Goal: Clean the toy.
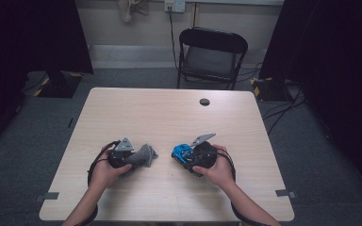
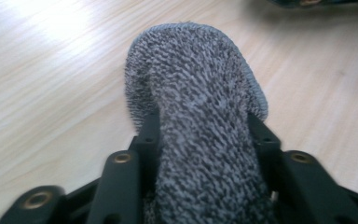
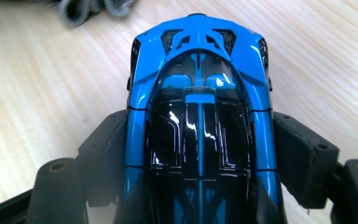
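Two hands enter at the lower edge of the high view, each holding a gripper low over the pale wooden table (image 1: 169, 117). Left of centre, the left gripper (image 1: 133, 157) has its jaws clamped on a grey knitted sock (image 2: 200, 107), which bulges out beyond the pads. Right of centre, the right gripper (image 1: 183, 154) squeezes a glossy blue and black toy car (image 3: 198, 107) by its sides. Farther up, a black folding chair (image 1: 210, 54) stands behind the table.

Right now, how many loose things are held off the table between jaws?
2: a grey sock clamped in the left gripper, and a blue toy car clamped in the right gripper.
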Tool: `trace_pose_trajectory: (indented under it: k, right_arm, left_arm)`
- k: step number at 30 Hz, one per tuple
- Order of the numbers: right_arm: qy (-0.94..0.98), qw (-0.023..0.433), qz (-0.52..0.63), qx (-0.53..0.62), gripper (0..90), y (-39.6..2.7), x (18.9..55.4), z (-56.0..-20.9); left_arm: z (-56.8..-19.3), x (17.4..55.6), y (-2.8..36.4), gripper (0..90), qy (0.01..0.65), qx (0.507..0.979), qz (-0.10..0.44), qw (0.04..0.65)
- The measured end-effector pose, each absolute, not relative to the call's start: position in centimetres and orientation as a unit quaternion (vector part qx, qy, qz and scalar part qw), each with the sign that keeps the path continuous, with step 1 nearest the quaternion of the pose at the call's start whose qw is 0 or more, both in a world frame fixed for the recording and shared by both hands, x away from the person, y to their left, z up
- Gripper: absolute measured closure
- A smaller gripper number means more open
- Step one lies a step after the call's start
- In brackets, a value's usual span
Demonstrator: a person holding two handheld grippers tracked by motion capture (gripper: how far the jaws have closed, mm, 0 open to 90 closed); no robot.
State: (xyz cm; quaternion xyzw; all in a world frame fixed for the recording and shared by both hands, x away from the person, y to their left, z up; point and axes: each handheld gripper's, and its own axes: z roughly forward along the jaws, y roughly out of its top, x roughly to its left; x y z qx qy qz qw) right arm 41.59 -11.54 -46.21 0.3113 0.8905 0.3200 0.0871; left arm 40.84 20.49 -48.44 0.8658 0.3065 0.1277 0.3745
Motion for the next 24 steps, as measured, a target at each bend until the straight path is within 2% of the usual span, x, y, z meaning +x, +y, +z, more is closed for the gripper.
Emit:
trace_pose_trajectory:
  k: [3, 10, 13, 19, 24]
  right_arm:
    - [0.894, 0.084, 0.324, 0.299, 26.3, -11.1, 41.2, -45.8]
    - [0.896, 0.073, 0.344, 0.27, 26.3, -9.7, 40.4, -44.5]
    - [0.897, 0.065, 0.35, 0.261, 26.3, -9.1, 40.2, -44.2]
    - [0.898, 0.07, 0.345, 0.264, 26.3, -8.8, 40.7, -44.4]
    - [0.899, 0.075, 0.338, 0.268, 26.3, -9.1, 40.9, -44.8]
  left_arm:
    - [-47.4, 41.6, 19.7, 66.2, 0.316, 0.847, 0.13, 0.406]
    - [-47.0, 44.2, 17.5, 67.4, 0.333, 0.842, 0.121, 0.407]
    - [-46.8, 44.4, 16.5, 67.3, 0.32, 0.845, 0.121, 0.41]
    - [-46.8, 43.7, 15.8, 67.6, 0.284, 0.853, 0.087, 0.429]
    - [-46.5, 43.0, 15.9, 67.5, 0.271, 0.865, 0.09, 0.412]
